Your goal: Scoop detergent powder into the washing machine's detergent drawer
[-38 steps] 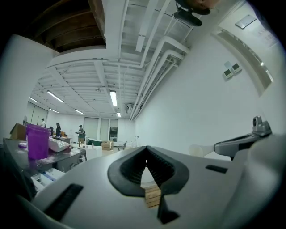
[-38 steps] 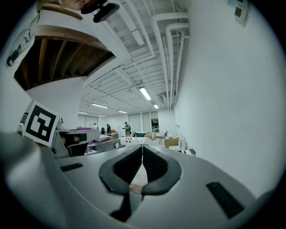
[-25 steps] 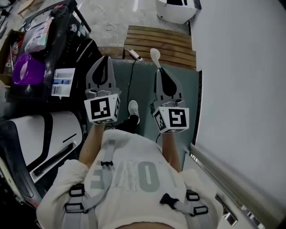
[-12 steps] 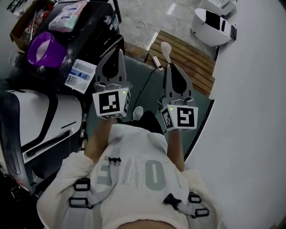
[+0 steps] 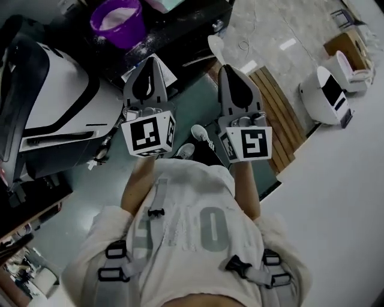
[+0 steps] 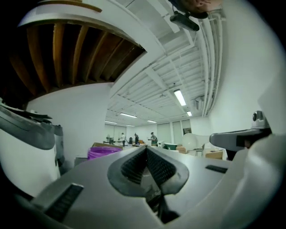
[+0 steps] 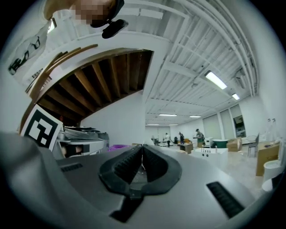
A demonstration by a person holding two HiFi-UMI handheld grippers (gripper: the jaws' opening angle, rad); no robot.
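Observation:
A purple tub (image 5: 117, 18) of white detergent powder stands on a black powder-dusted top at the upper left. It also shows in the left gripper view as the purple tub (image 6: 103, 152). My right gripper (image 5: 224, 68) is shut on the handle of a white scoop (image 5: 215, 45), whose bowl points up and away. That scoop (image 6: 190, 141) appears to the right in the left gripper view. My left gripper (image 5: 150, 61) is shut with nothing in it, held level beside the right one. A white corner, apparently the detergent drawer (image 5: 166, 73), peeks from behind the left gripper.
A white washing machine (image 5: 54, 96) with black trim lies at the left, below the black top (image 5: 186, 36). A wooden slatted platform (image 5: 276, 114) and a white appliance (image 5: 324, 96) are at the right. My shoes (image 5: 201, 135) stand on green floor.
The view has swung left and up: the purple tub and black top now sit just beyond the gripper tips. Both grippers stay shut side by side, the scoop still in the right one.

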